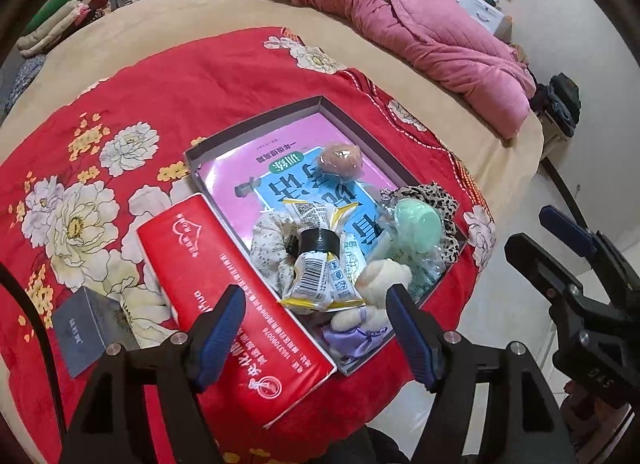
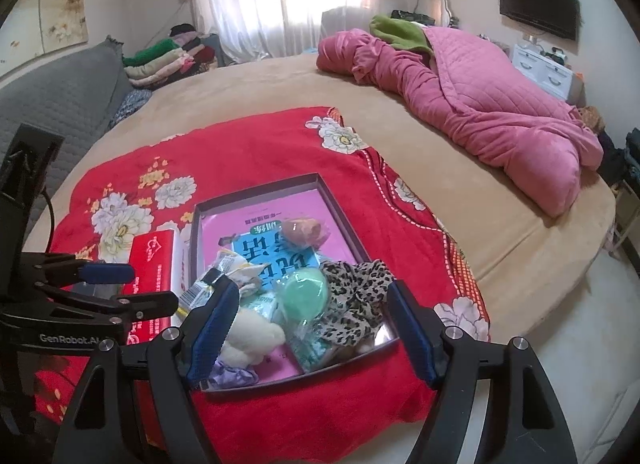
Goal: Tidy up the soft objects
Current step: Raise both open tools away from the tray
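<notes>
A shallow grey tray [image 1: 256, 120] lined with a pink booklet lies on a red floral blanket [image 1: 160, 104]. It holds a pinkish sponge ball [image 1: 340, 160], a mint sponge in plastic [image 1: 416, 224], a leopard scrunchie [image 1: 440, 196], a white floral scrunchie [image 1: 268, 248], taped snack packets [image 1: 320, 268], a cream plush bear [image 1: 380, 276] and a purple scrunchie [image 1: 352, 340]. My left gripper [image 1: 314, 296] hovers open above the tray's near corner, holding nothing. My right gripper [image 2: 311, 288] hangs open above the mint sponge [image 2: 306, 292] and the leopard scrunchie [image 2: 356, 296], gripping neither.
A long red carton [image 1: 224, 296] lies against the tray's left side, and a small grey box [image 1: 88, 324] sits further left. A pink quilt [image 2: 480, 104] is heaped at the far right of the bed. Folded clothes [image 2: 168, 60] are stacked by a grey sofa [image 2: 60, 96].
</notes>
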{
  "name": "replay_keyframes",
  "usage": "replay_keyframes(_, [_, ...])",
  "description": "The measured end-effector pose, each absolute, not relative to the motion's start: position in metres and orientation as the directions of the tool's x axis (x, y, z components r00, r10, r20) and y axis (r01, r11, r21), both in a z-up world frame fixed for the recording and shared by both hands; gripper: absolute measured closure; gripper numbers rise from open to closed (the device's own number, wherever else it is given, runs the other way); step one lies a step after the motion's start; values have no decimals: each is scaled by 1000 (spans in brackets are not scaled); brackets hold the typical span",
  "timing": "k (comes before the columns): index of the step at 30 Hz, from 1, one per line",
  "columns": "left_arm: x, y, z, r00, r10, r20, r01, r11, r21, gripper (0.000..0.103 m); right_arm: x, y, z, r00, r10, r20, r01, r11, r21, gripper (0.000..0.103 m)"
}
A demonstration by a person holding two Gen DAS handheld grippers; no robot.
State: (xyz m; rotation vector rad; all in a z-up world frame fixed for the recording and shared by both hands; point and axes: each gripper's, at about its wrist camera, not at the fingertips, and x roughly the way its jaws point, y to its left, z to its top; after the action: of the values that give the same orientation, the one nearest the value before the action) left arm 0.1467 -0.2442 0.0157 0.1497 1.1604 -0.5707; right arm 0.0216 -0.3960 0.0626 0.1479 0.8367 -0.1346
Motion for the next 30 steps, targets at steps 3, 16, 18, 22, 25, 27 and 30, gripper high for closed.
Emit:
replay_keyframes(3, [146,-238,21,293,-358,-886,485,855,-185,30,20,-396,63,665,-64,-744,183,980,80,25])
replay_keyframes(16, [139,-227,19,350,-319,-881,449,882,-142,17,21,-397,43,627,-84,-775,221,973,73,25])
replay_keyframes(18, [136,-225,16,352,-316,-881,447,884,-138,17,22,-396,37,615,-80,-784,226,971,78,25])
replay_keyframes(22, [133,-220,10,342,-313,-886,442,886,-142,17,24,-393,25,599,-75,-797,223,972,76,25])
replay_keyframes(25, [135,-220,2,332,-292,-897,442,888,-125,17,32,-393,7,561,-100,-822,238,970,44,25])
replay_keyframes(27, [140,-223,-5,326,-265,-908,439,893,-103,17,38,-396,-3,540,-122,-833,255,967,24,25])
replay_keyframes(30, [148,-231,-13,318,-240,-917,440,894,-81,17,47,-405,-18,514,-120,-849,279,960,33,25])
